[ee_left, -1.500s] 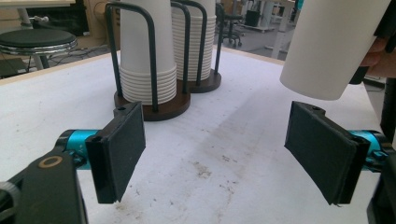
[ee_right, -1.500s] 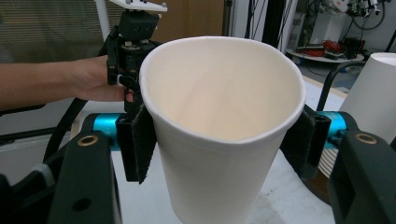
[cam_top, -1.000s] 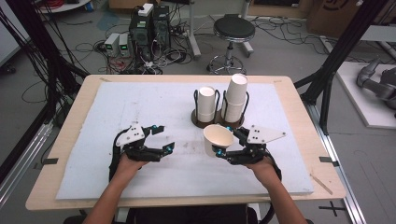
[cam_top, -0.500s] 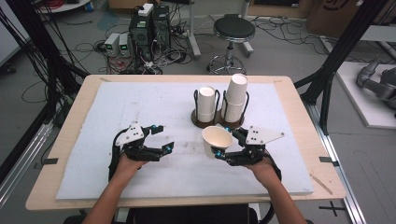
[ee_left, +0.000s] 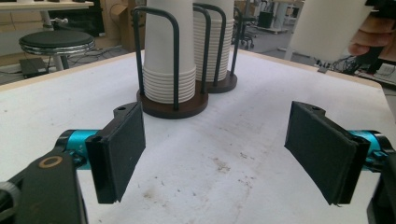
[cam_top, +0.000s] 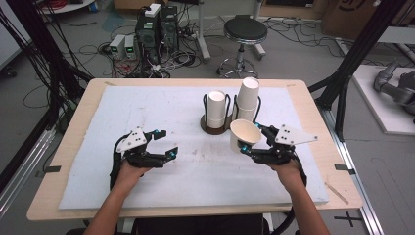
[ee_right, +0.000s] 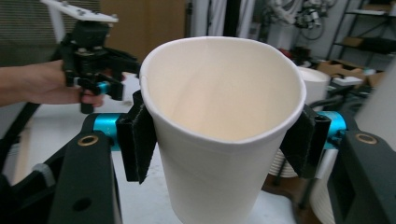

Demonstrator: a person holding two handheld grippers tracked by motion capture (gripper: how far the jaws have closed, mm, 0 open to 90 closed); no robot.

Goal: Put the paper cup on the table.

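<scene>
My right gripper (cam_top: 252,141) is shut on a white paper cup (cam_top: 243,134), held tilted just above the mat with its mouth facing up and toward me. In the right gripper view the pads (ee_right: 135,140) press both sides of the cup (ee_right: 219,107) below its rim. Just beyond it stands a dark cup holder (cam_top: 215,128) with wire loops and two stacks of white cups (cam_top: 216,108), the right stack (cam_top: 248,98) taller. My left gripper (cam_top: 168,143) rests open on the mat at the left, nothing between its pads (ee_left: 119,154). The stacks (ee_left: 168,60) stand ahead of it.
A white mat (cam_top: 161,107) covers most of the wooden table (cam_top: 318,122). Beyond the far edge are a stool (cam_top: 241,32), computer boxes (cam_top: 149,27) and cables on the floor. Black frame posts (cam_top: 352,63) rise at the right.
My right gripper has carried the cup to the right and away from me, closer to the taller stack. The left gripper has stayed where it was.
</scene>
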